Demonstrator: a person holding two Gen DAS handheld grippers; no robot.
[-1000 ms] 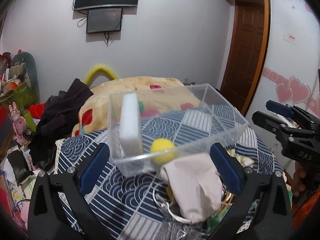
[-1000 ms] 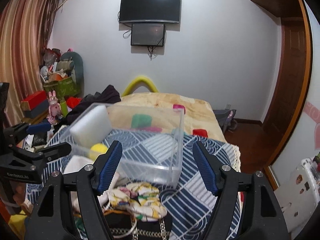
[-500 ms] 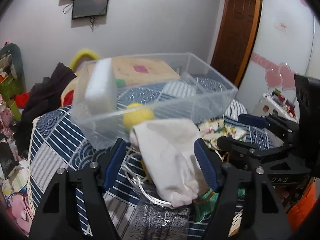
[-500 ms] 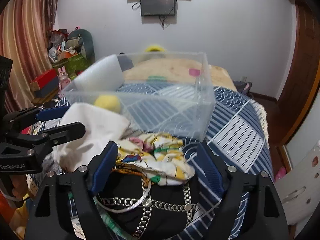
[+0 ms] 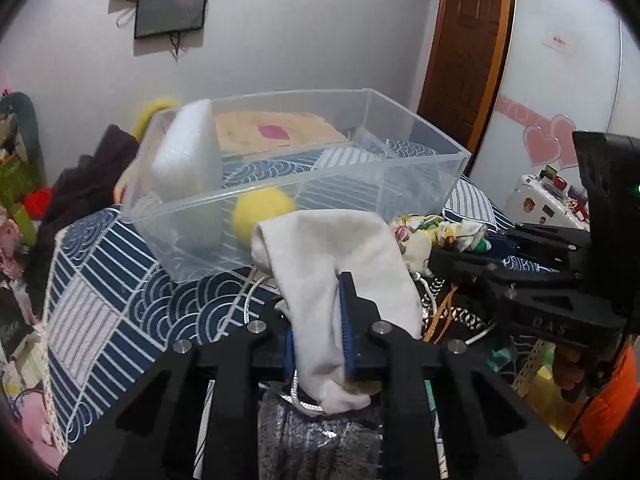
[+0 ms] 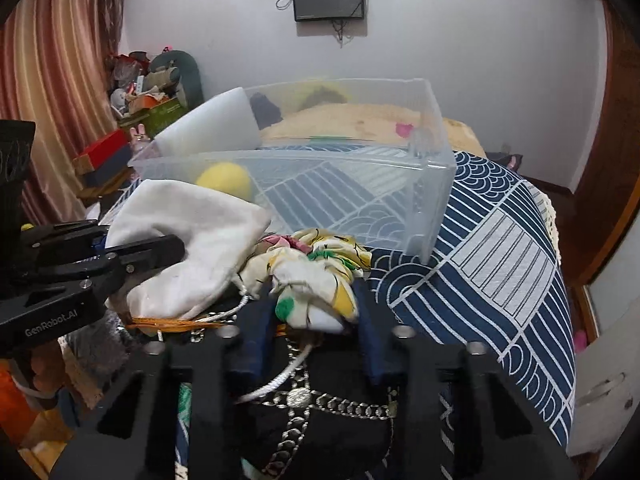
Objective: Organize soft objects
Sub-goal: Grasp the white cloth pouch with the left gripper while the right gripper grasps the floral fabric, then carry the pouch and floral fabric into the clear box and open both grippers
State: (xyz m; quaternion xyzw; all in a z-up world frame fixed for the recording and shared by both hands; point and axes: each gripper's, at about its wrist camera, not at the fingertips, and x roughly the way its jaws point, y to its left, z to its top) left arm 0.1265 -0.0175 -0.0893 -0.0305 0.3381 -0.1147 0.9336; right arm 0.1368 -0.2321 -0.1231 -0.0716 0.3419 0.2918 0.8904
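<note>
A clear plastic bin (image 5: 420, 172) stands on the patterned cloth, holding a white foam block (image 5: 184, 160) and a yellow ball (image 5: 260, 210). My left gripper (image 5: 320, 320) is shut on a white cloth pouch (image 5: 340, 252) in front of the bin; the pouch also shows in the right wrist view (image 6: 188, 240). My right gripper (image 6: 310, 316) has its jaws closed in around a flowered yellow and white cloth (image 6: 316, 276), which lies on a black item with a silver chain (image 6: 320, 404). The bin (image 6: 432, 184) sits just beyond.
A blue and white patterned cloth (image 6: 492, 264) covers the table. A bed with a tan cover (image 6: 360, 120) lies behind the bin. Clutter and boxes (image 6: 120, 148) stand at the left. A wooden door (image 5: 468, 52) is at the right.
My left gripper has closed onto the white pouch. My right gripper has moved down and its jaws have narrowed around the flowered cloth.
</note>
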